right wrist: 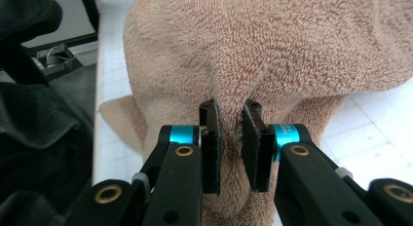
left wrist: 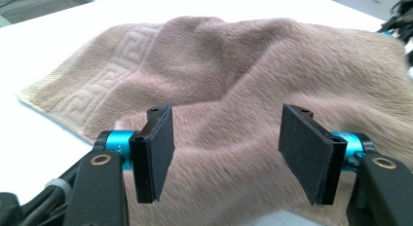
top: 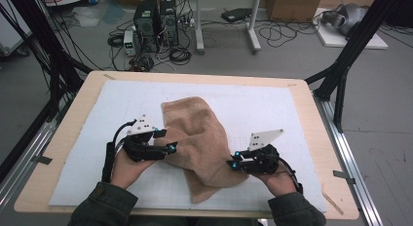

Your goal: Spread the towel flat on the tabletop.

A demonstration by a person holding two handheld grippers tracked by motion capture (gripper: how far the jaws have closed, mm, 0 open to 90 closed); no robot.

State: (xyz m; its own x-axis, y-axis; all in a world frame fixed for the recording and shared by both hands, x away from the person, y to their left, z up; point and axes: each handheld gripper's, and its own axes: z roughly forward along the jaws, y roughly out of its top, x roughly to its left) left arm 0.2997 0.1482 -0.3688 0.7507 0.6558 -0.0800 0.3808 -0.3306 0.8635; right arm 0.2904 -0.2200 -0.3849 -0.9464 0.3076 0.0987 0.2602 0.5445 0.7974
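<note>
A crumpled, light-brown terry towel point(top: 199, 141) with a woven key-pattern border lies between the two tools on the white gridded mat point(top: 263, 106) that covers the wooden bench point(top: 73, 123). The right hand-held gripper point(right wrist: 230, 138) has its black pads drawn almost together on a raised ridge of the towel's pile; in the right gripper view the cloth is bunched up into the narrow gap, so it reads as a pinch on a fold near the towel's right edge. The left hand-held gripper point(left wrist: 229, 153) stands spread wide, its two pads apart with the towel just ahead of and below them, touching nothing that can be seen. In the high view this gripper point(top: 168, 147) sits at the towel's left edge, with the patterned border further off beyond it.

The step in hand looks like taking hold of the towel on both sides, either to spread it flat or to fold it, and only the right side is secured. The next move likely calls for the left hand-held gripper to dip to the nearest edge, close on a single layer, then for both to lift and pull apart evenly so the creases come out.
</note>
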